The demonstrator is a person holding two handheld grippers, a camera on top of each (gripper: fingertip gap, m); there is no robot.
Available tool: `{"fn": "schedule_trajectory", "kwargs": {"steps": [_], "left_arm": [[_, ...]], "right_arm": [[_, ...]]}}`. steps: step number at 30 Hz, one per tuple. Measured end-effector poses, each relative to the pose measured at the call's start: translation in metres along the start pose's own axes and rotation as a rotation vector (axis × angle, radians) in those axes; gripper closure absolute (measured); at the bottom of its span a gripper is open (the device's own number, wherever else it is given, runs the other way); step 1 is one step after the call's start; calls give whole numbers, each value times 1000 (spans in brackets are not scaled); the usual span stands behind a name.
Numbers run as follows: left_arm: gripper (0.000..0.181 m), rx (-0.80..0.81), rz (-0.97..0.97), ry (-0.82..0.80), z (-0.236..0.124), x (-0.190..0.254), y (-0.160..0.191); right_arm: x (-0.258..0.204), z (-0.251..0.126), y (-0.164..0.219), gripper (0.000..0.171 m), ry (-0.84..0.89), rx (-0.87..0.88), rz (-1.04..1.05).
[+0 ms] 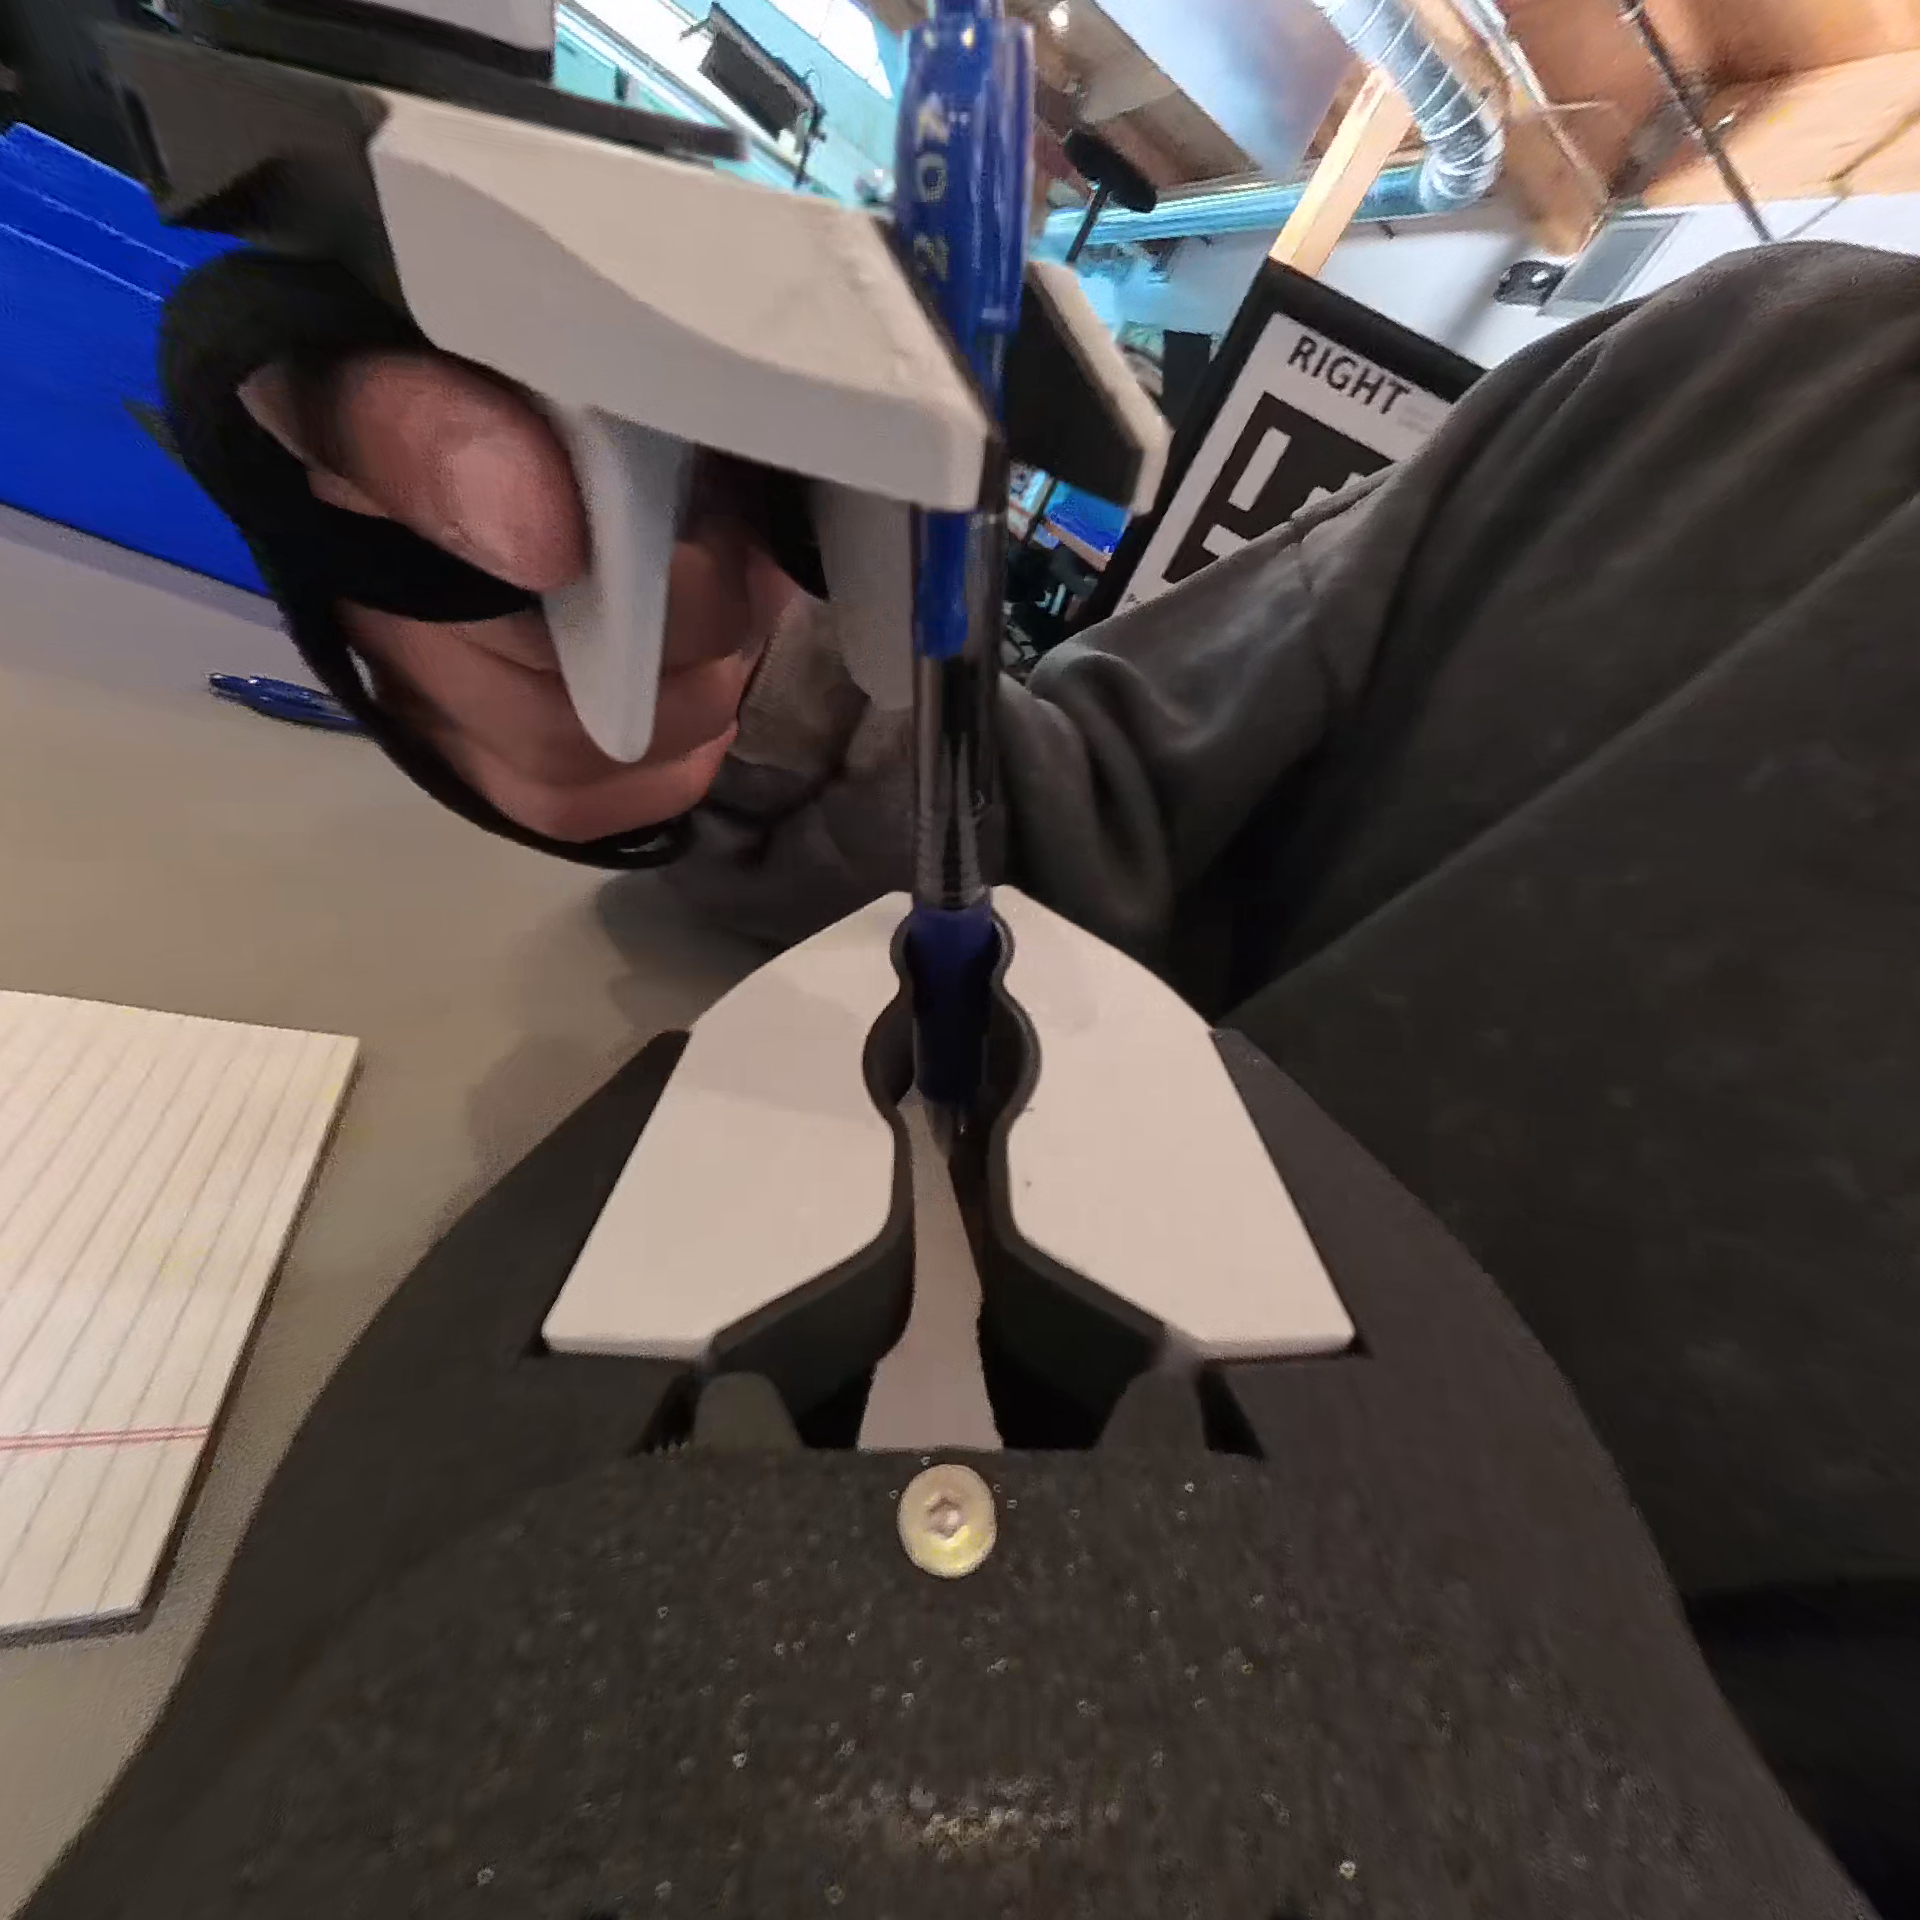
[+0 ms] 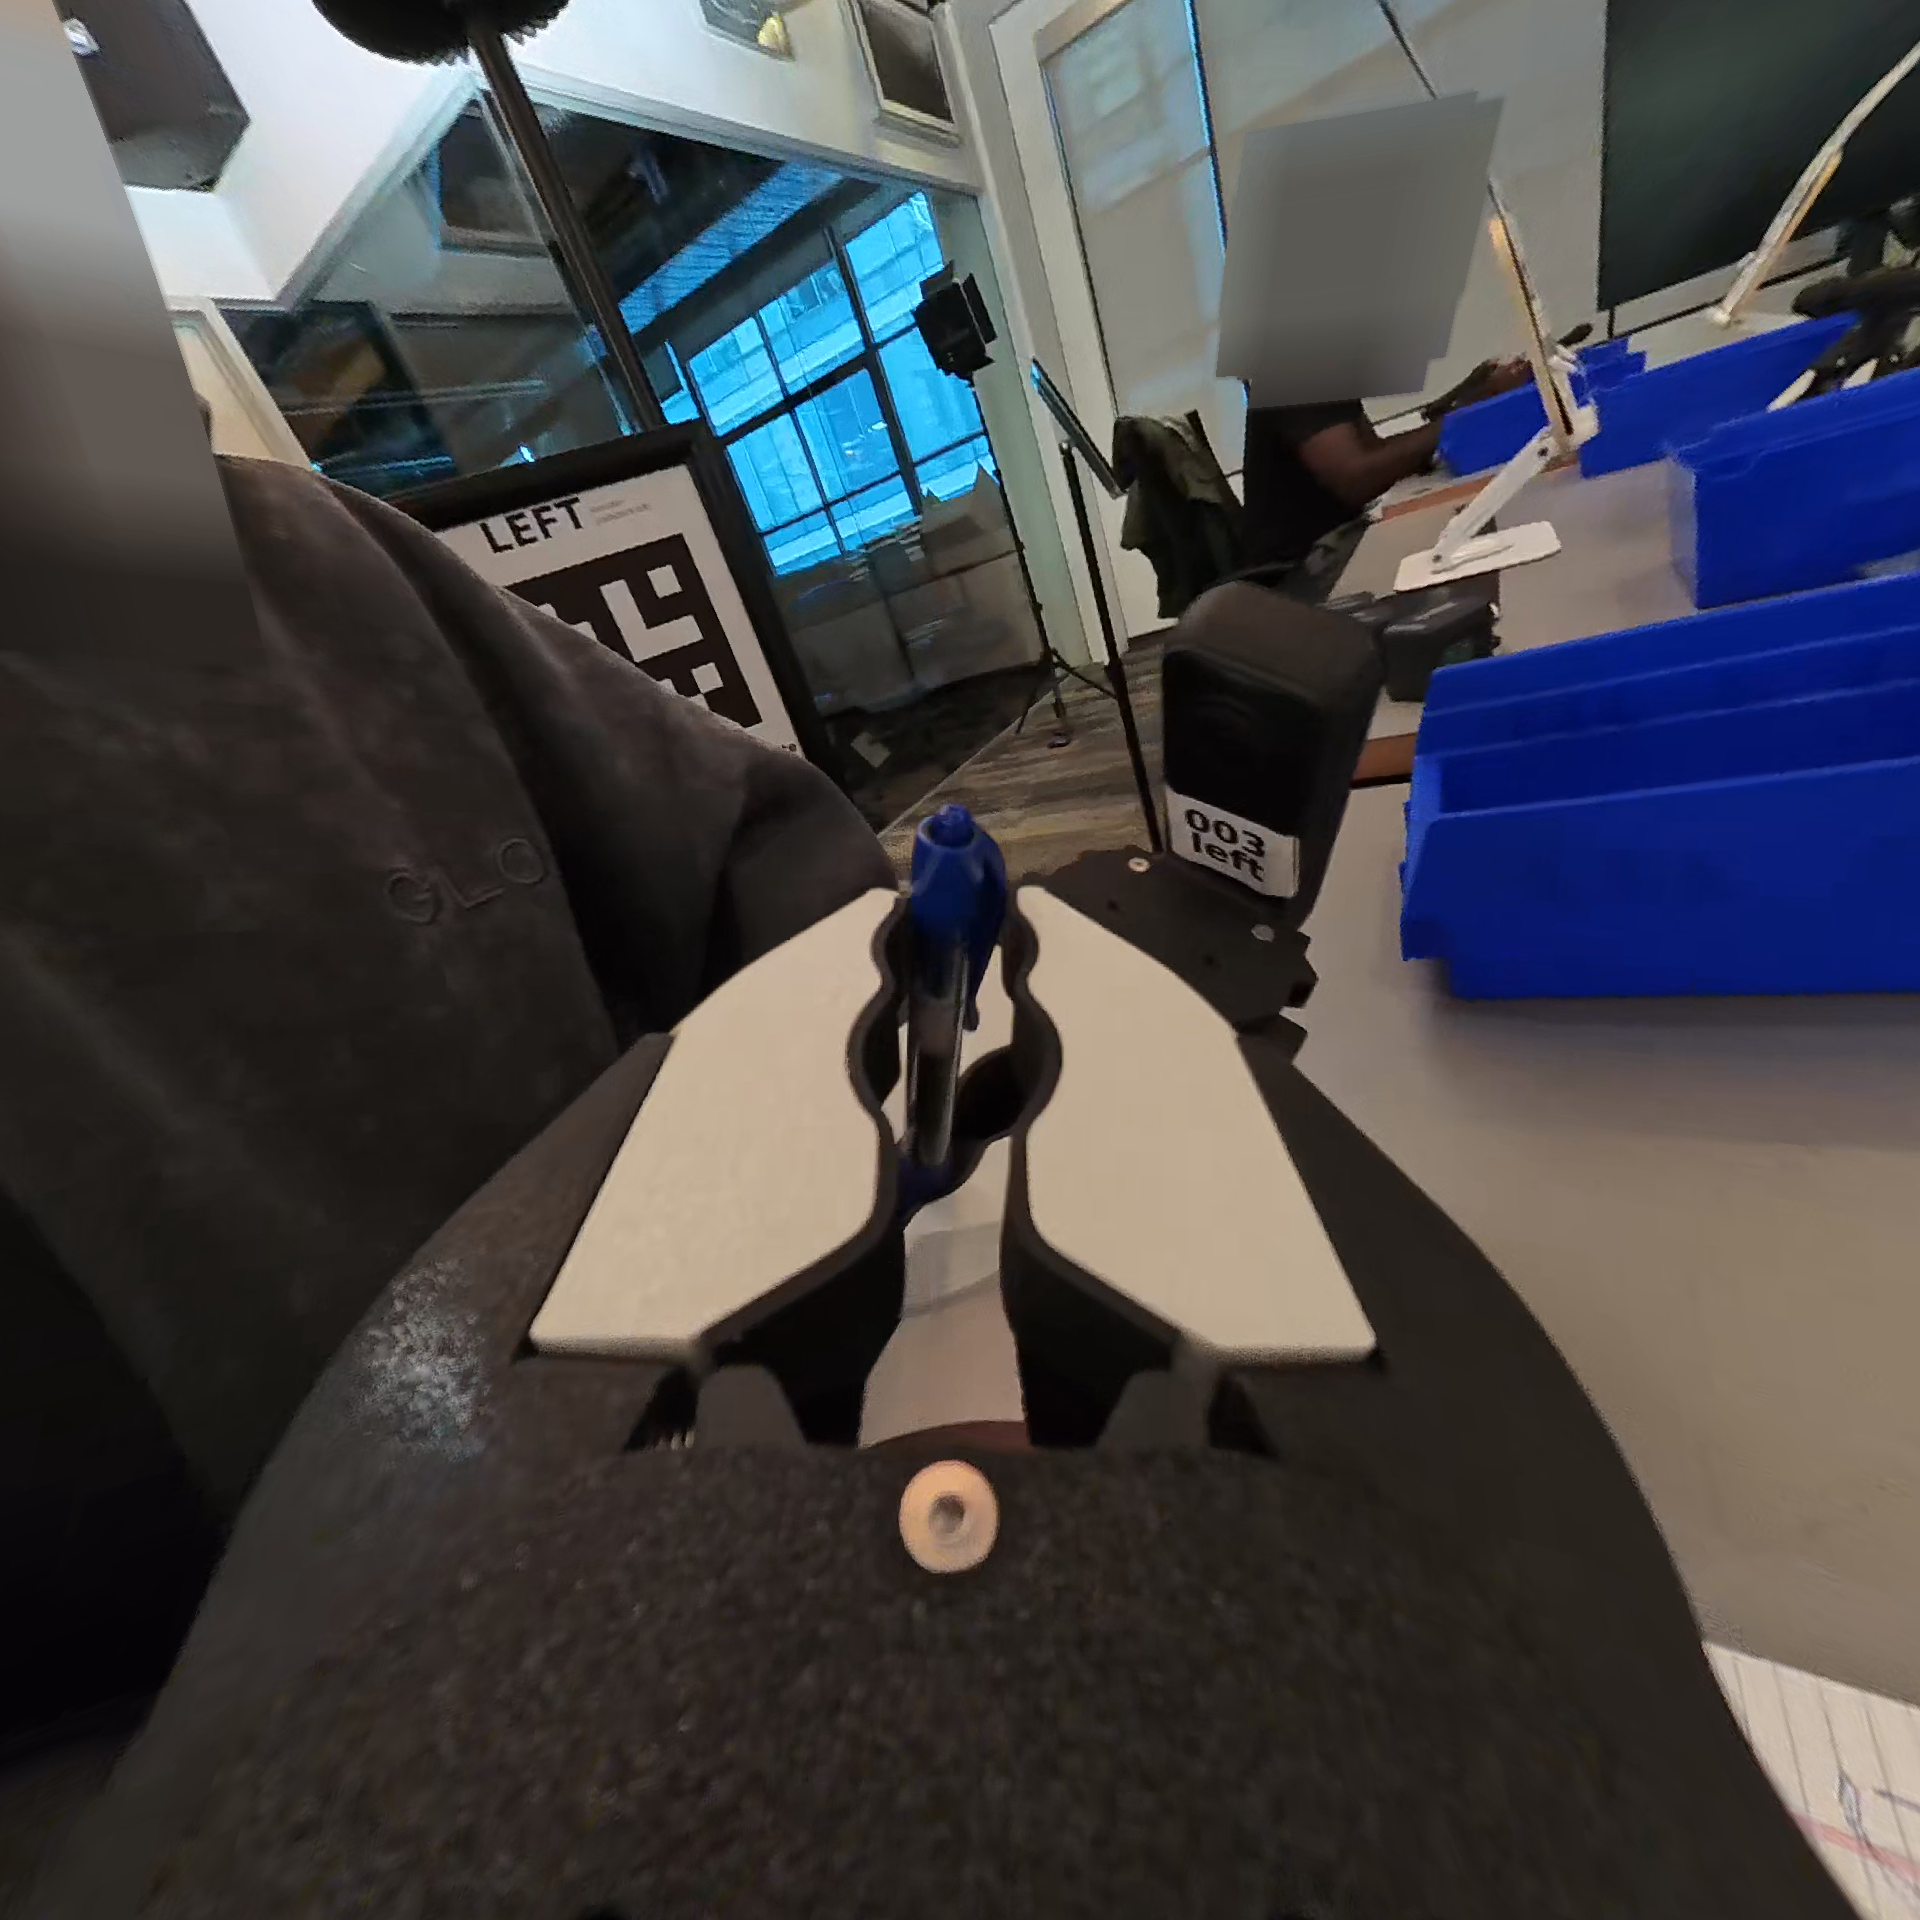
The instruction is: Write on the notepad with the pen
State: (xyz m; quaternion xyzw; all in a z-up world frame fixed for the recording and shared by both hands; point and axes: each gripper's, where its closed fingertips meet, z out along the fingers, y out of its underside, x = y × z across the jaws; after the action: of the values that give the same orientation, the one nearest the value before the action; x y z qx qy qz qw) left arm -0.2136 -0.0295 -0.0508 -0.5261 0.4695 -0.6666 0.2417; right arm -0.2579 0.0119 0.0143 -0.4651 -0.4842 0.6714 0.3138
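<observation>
A blue pen (image 1: 951, 748) stands upright between both grippers. My left gripper (image 1: 951, 935) is shut on its blue grip end, the tip pointing back toward the camera. My right gripper (image 1: 1003, 447) comes in from above, held by a hand, and its white fingers (image 1: 675, 301) clamp the pen's upper barrel. In the right wrist view the pen (image 2: 940, 1049) sits between the right gripper's (image 2: 956, 914) fingertips, clip end up. The lined notepad (image 1: 156, 1299) lies flat on the table to the left. Its corner, with ink marks, shows in the right wrist view (image 2: 1849, 1787).
The grey table (image 1: 312, 883) holds a second blue pen (image 1: 281, 698) and blue bins (image 2: 1662, 831). A person's dark sleeve (image 1: 1455, 831) fills the right side. A marker board (image 2: 623, 592) stands behind. Another person (image 2: 1320, 468) sits at the far end. Across from one pair of fingers to the other is roughly 8 centimeters.
</observation>
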Motion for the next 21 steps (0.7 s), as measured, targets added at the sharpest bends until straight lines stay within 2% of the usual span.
{"fn": "schedule_trajectory", "kwargs": {"steps": [2, 4, 5, 7, 10, 12, 15, 17, 21], "left_arm": [[173, 10, -2, -20, -4, -5, -3], [170, 41, -10, -105, -12, -18, -9], [152, 54, -27, -163, -19, -24, -10], [124, 44, -69, -385, -41, -47, -4], [120, -6, -29, -804, -86, -64, 19], [118, 31, 8, -984, -102, -55, 28], [122, 90, 54, -1106, -103, -35, 42], [122, 114, 65, -1149, -103, -30, 49], [122, 96, 56, -1119, -97, -32, 57]], "right_arm": [[4, 0, -3, 156, 9, 18, -2], [13, -5, -7, 156, 78, 30, -34], [18, -8, -6, 156, 126, 17, -45], [39, -19, -3, 156, 306, -32, -95], [72, -46, 3, 156, 643, -78, -167], [87, -66, 7, 156, 846, -44, -189], [103, -83, 19, 157, 1028, -27, -245], [110, -81, 24, 157, 1061, -7, -292], [130, -85, 32, 157, 1091, 53, -231]]}}
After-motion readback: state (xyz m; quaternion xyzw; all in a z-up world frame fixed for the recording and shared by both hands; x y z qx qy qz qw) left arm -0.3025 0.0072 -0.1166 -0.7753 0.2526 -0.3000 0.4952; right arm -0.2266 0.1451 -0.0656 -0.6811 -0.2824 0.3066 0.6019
